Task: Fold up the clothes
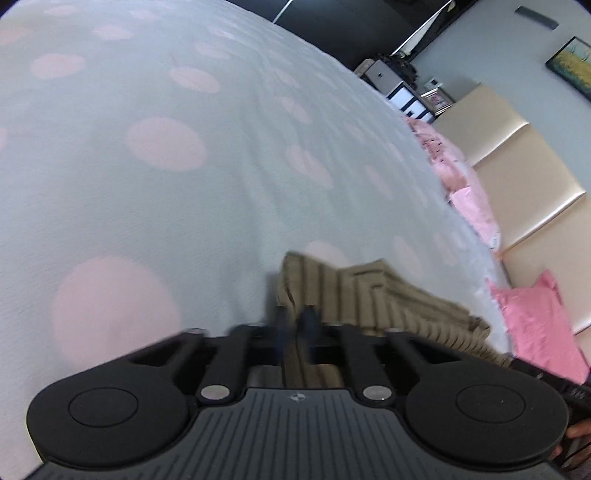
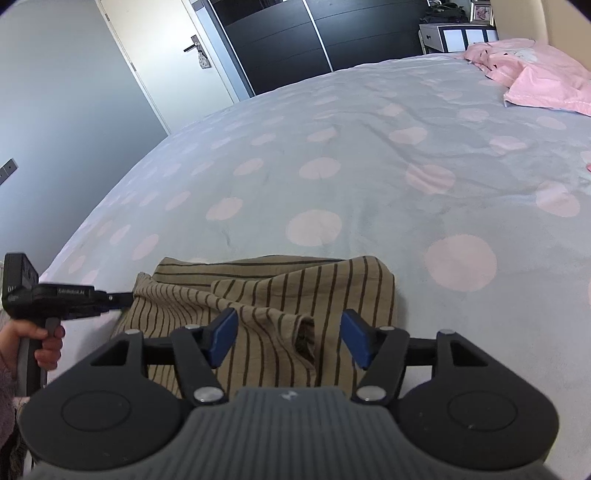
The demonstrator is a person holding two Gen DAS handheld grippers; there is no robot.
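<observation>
While I am looking down along the left gripper [image 1: 295,321], its two fingers are pressing together on the near edge of the striped tan garment [image 1: 373,295], with cloth running between them. I judge I am pinching that edge so I can carry it over for a fold. Ahead of the gripper and trailing off to its right, the garment is lying bunched on the spotted bedspread [image 1: 166,192]. Far off to the right, pink pillows [image 1: 535,317] are sitting against the padded headboard [image 1: 517,155], well clear of my path. This view is blurring, so finer detail is escaping me.

Switching to the right wrist view, the right gripper [image 2: 289,338] is hanging with its blue pads [image 2: 223,334] well apart, over a rumpled fold of the same garment [image 2: 273,295]; neither pad is pressing cloth, so it is holding nothing. I am judging it is lined up to take a second hold. Off to its left, the left gripper [image 2: 123,297] is biting the garment's far-left edge, a hand [image 2: 46,341] gripping its handle. Beyond lie open bedspread [image 2: 369,147], a door [image 2: 162,48] and a dark wardrobe [image 2: 280,33]; nothing is blocking the fold.
</observation>
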